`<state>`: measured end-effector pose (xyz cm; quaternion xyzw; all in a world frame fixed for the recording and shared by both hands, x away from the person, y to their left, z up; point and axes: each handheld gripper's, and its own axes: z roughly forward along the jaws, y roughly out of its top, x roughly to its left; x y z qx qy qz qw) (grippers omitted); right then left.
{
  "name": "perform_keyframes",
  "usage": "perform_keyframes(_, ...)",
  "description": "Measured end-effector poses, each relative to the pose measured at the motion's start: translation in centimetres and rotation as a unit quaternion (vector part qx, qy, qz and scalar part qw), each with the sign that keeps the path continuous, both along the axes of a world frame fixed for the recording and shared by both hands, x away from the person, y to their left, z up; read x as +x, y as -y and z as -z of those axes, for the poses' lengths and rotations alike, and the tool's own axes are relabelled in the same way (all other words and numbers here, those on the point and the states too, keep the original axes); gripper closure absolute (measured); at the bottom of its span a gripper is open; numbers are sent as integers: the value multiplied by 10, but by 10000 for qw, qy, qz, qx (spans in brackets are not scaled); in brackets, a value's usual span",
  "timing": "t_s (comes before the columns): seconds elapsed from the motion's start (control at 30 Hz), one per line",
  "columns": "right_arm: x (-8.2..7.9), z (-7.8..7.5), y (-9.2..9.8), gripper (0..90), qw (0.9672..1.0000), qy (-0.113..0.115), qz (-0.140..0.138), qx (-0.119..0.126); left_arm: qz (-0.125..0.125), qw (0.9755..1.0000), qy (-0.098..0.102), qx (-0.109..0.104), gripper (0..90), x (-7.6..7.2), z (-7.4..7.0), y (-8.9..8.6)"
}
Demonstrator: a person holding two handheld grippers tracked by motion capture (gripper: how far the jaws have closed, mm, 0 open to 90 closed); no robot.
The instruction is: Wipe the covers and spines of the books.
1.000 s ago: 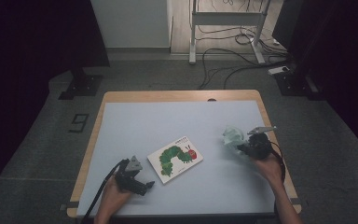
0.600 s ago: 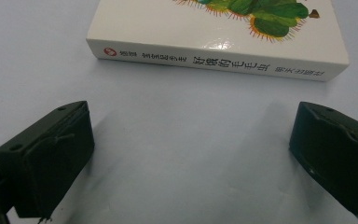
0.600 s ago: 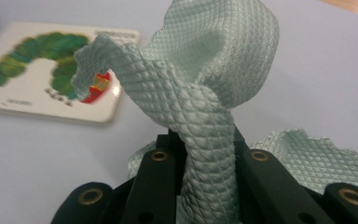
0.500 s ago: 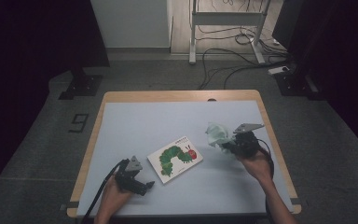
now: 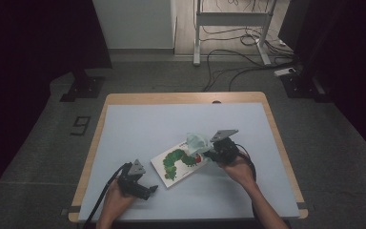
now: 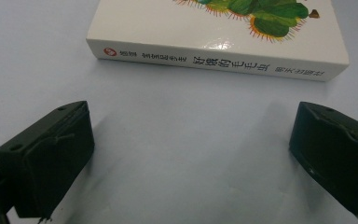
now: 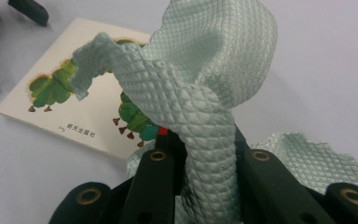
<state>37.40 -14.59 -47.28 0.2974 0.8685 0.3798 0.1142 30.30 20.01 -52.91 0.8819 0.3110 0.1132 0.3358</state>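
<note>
A white picture book point(image 5: 180, 162) with a green caterpillar on its cover lies flat near the table's front middle. My right gripper point(image 5: 208, 152) is shut on a pale green quilted cloth point(image 5: 196, 141), which bunches up above the book's right end. In the right gripper view the cloth point(image 7: 200, 93) stands up between the closed jaws, with the book point(image 7: 70, 100) behind it. My left gripper point(image 5: 148, 189) rests on the table at the front left, open and holding nothing. In the left gripper view the book's spine point(image 6: 214, 58) lies just beyond the wide-apart jaws.
The pale table top point(image 5: 171, 124) has a wooden rim point(image 5: 186, 98). Cables point(image 5: 228, 57) and a metal stand's feet point(image 5: 228, 19) lie on the floor beyond the table. A black stand base point(image 5: 78, 88) sits on the floor at the far left.
My right gripper has carried the cloth leftward from the table's right side to the book's right end. The left gripper and the book have stayed put.
</note>
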Motion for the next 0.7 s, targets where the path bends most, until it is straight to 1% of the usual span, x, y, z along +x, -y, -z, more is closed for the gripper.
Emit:
perform_keyframes(0.07, 1, 9, -6, 782, 10000, -56, -57, -20, 3, 10000, 0, -5, 0, 0, 0, 0)
perform_keyframes(0.13, 1, 16, -9, 782, 9999, -91, -79, -96, -1, 10000, 3, -2, 0, 0, 0, 0)
perform_keyframes(0.23, 0, 25, -10, 778, 9998, -148, -90, -134, 1, 10000, 1, -5, 0, 0, 0, 0)
perform_keyframes(0.33, -1, 31, -10, 775, 9996, -155, -134, -197, -2, 10000, 3, -3, 0, 0, 0, 0)
perform_keyframes(0.5, 2, 35, -11, 775, 9996, -179, -141, -146, -4, 10000, 8, -2, 0, 0, 0, 0)
perform_keyframes(0.7, 8, 34, -16, 775, 9995, -149, -154, -237, 0, 10000, 5, -4, 0, 0, 0, 0)
